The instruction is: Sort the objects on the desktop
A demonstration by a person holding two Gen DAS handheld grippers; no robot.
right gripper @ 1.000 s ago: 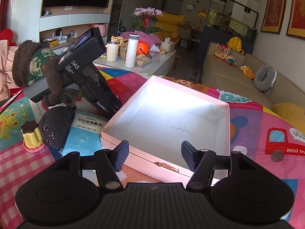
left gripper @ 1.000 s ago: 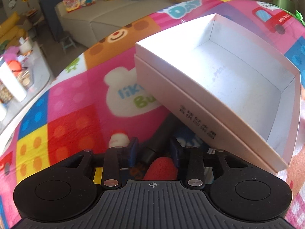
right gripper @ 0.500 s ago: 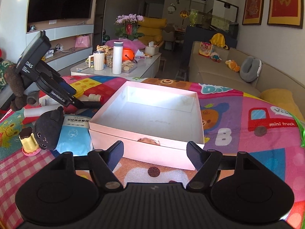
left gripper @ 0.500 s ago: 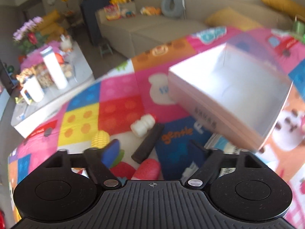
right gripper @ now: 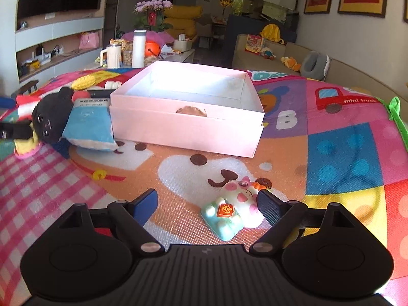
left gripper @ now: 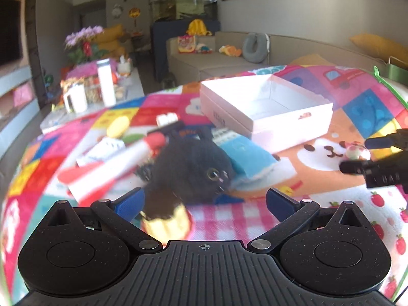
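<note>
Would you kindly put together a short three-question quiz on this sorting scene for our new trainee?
1. True or false: the pink box already holds several toys.
2. Which item lies between the fingers of the right gripper? A) black plush toy B) pig figurine C) blue wipes packet
3. Fill in: in the left wrist view, the left gripper is over the yellow cupcake toy, which sits in front of the ____ plush toy.

Key: 1 false, the box looks empty. 2 B; the jaws are opening and not pressing on it. 3 black.
</note>
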